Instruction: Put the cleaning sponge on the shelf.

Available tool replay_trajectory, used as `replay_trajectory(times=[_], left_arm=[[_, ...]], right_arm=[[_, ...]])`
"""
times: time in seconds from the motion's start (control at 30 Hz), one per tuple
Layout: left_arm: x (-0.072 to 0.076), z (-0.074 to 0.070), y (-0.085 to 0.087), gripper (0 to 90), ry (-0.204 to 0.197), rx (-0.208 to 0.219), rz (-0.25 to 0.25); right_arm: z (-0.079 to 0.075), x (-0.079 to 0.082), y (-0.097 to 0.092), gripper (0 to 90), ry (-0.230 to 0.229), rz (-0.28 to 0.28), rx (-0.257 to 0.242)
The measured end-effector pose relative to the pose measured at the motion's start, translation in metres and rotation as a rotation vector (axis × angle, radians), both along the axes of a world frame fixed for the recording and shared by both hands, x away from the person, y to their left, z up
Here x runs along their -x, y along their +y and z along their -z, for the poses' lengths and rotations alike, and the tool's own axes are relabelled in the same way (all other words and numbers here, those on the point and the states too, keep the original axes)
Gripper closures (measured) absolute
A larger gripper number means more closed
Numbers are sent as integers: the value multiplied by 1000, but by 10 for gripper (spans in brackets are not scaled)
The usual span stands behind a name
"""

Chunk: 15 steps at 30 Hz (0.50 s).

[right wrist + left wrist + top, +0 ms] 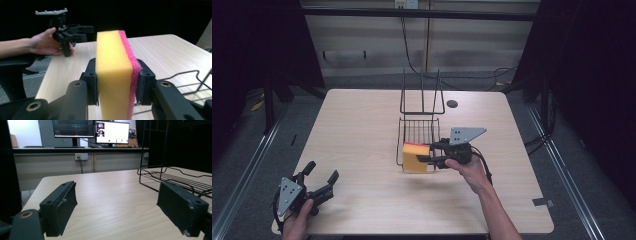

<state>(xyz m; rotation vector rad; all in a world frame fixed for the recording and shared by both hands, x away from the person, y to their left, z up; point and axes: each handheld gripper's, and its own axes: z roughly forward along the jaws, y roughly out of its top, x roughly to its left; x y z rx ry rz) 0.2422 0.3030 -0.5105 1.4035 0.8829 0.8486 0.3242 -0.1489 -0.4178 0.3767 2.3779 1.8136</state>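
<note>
Right gripper (424, 159) is clamped on a sponge (416, 157), its two black jaws pressing the sponge's broad faces from either side, as the right gripper view shows closely: one jaw against the yellow foam, the other against the pink scouring layer. Held upright on edge, the sponge (116, 75) stands above the near end of a black wire rack (418, 132) at the middle of the wooden table (362, 130); whether its lower edge touches the rack's wires cannot be told. No other item lies on the rack's flat grid of thin bars, and its tall wire back rises at the far end. Most of the sponge is a thick yellow block, with a thinner bright pink layer along one side, and its corners look square and clean. It sticks out well past the jaw tips, toward the person's left. A grey three-cornered plate (466, 134) sits on top of this gripper, and the right hand (469, 170) grips it from behind. Left gripper (319, 182) rests near the table's near-left corner, well apart from the sponge, with its jaws spread wide and nothing between them; the left gripper view shows bare tabletop between them and the rack (175, 178) off to one side.
</note>
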Motion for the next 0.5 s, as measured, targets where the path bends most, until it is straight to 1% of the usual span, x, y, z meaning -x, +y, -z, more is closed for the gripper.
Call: replay_trajectory(times=[0.1, 0.13, 0.17, 0.23, 0.3, 0.33, 0.43, 0.5], left_arm=[[0, 0, 0, 156, 0, 0, 0], [0, 0, 0, 156, 0, 0, 0], [0, 0, 0, 156, 0, 0, 0], [0, 0, 0, 155, -1, 2, 0], [0, 0, 0, 155, -1, 2, 0], [0, 0, 0, 155, -2, 3, 1], [0, 0, 0, 155, -3, 2, 2], [0, 0, 0, 155, -1, 7, 5]], right_arm=[[-1, -3, -1, 610, 0, 4, 6], [-5, -7, -1, 610, -10, 6, 1], [-6, -9, -2, 610, -9, 9, -5], [-7, -13, -2, 610, -10, 10, 1], [-7, -15, -2, 610, -6, 10, 2], [-6, -21, -2, 610, -1, 14, 2], [-3, -24, -2, 610, 8, 14, 5], [-1, -27, -3, 609, 11, 16, 17]])
